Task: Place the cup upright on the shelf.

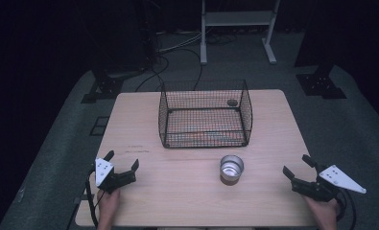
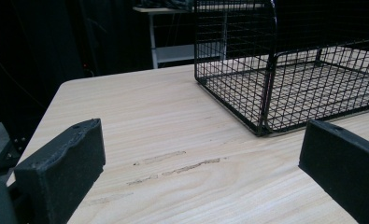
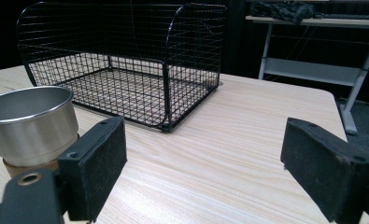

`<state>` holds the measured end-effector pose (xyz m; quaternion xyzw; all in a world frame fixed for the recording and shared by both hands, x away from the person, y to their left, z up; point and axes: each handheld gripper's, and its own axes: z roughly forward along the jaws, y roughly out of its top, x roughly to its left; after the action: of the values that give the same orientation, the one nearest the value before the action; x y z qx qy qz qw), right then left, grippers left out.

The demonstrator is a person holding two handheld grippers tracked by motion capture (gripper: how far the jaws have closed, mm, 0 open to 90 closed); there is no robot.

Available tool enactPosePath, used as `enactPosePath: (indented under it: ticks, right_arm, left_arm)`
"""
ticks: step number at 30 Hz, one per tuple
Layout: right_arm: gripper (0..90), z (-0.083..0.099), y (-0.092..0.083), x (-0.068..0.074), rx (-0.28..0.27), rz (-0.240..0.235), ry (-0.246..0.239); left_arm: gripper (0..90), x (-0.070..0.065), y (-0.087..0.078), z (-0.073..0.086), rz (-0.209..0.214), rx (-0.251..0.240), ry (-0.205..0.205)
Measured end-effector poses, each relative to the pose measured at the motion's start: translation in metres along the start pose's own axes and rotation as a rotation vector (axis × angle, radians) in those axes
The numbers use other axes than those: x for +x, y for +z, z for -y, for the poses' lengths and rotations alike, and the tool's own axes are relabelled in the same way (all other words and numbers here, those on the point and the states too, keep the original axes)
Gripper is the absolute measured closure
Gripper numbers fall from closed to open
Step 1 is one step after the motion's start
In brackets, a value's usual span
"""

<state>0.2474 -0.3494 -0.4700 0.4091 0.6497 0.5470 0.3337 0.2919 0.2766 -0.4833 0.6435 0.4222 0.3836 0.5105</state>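
Left gripper (image 1: 123,165), 7 o'clock: jaws wide apart, empty, apparently at rest. Right gripper (image 1: 300,166), 4 o'clock: likewise agape, empty. Cup (image 1: 231,168), upright, table (image 1: 187,191) centre, between both, probably staged for pickup. Basket (image 1: 205,114), 12 o'clock, open-topped, likely the receptacle.

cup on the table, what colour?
Silver metal cup with a tan, cork-like base, standing in front of the black wire basket. Shows best in the right gripper view.
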Motion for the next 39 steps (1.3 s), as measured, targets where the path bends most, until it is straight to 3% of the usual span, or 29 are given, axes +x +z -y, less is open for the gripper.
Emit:
enactPosePath:
  ticks: [15,24,39]
  right_arm:
    - [13.4,-0.006,0.002,0.012,0.016,-0.038,-0.033]
    - [12.8,-0.012,0.013,0.034,0.048,-0.108,-0.063]
    - [9.7,-0.016,0.033,0.072,0.065,-0.245,-0.064]
  left_arm:
    - [0.0,0.000,0.000,0.000,0.001,0.001,-0.001]
    - [0.0,0.000,0.000,0.000,0.000,0.000,-0.004]
    - [0.0,0.001,0.000,0.000,0.001,0.000,-0.005]
